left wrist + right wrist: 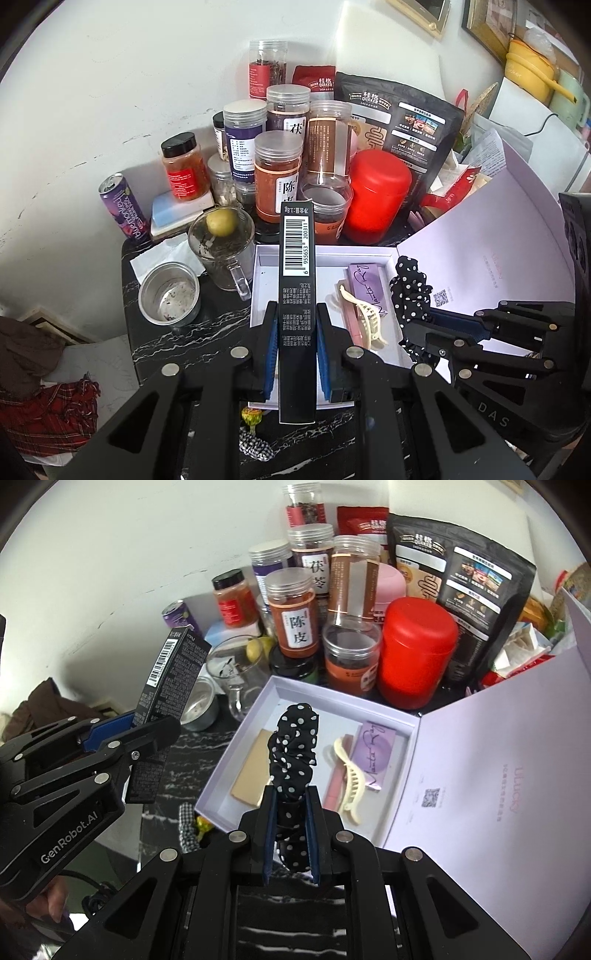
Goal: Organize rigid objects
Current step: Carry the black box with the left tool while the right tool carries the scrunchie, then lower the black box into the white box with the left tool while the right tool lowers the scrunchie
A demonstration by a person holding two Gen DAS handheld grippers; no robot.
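Here the left gripper [296,317] pinches a long black carton [297,295] with a barcode, upright at the centre of the left wrist view, over the open lavender box [325,252]. The right gripper [290,797] is clamped on a black polka-dot scrunchie [293,753], centre frame, above the same box, where a cream hair claw [351,779] lies beside a purple packet [373,753].

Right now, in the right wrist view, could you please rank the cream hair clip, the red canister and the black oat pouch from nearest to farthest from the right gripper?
1. Cream hair clip, in the open box, just right of the right gripper.
2. Red canister, behind the box.
3. Black oat pouch, at the back right.
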